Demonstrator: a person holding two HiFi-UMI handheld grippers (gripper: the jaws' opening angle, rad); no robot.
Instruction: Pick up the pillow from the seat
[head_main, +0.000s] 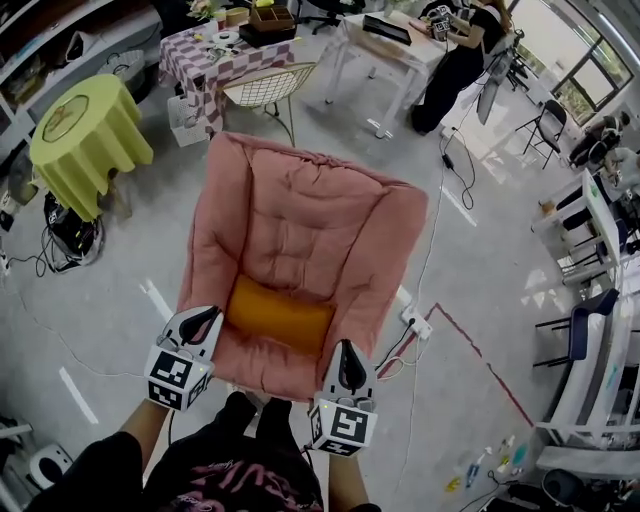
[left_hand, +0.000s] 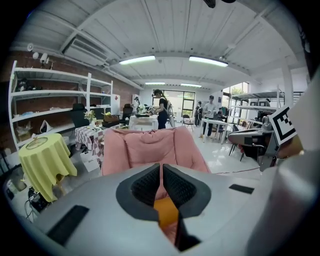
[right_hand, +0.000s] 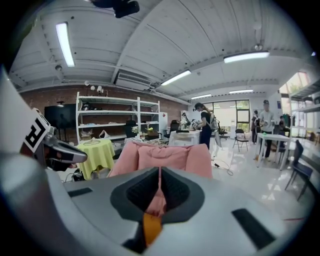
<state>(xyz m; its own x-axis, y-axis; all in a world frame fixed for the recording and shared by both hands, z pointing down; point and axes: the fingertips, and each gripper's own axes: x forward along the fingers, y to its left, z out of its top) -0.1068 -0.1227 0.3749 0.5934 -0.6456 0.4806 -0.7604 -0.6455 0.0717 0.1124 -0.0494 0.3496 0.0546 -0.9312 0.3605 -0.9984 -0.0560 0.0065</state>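
Observation:
An orange pillow (head_main: 279, 316) lies on the seat of a padded pink armchair (head_main: 300, 220). My left gripper (head_main: 202, 320) hovers at the chair's front left, beside the pillow's left end, jaws shut and empty. My right gripper (head_main: 350, 364) hangs at the front right, near the pillow's right end, also shut with nothing in it. In the left gripper view the pillow (left_hand: 166, 212) shows below the closed left gripper (left_hand: 161, 172), with the chair (left_hand: 150, 147) beyond. The right gripper view has the pillow (right_hand: 151, 227) low between the shut right gripper (right_hand: 159, 176) bodies.
A round table with a yellow-green cloth (head_main: 88, 133) stands at the left, a wire chair (head_main: 268, 88) and a checked-cloth table (head_main: 215, 55) behind the armchair. A power strip and cables (head_main: 418, 322) lie on the floor to the right. A seated person (head_main: 462, 55) works at a white desk.

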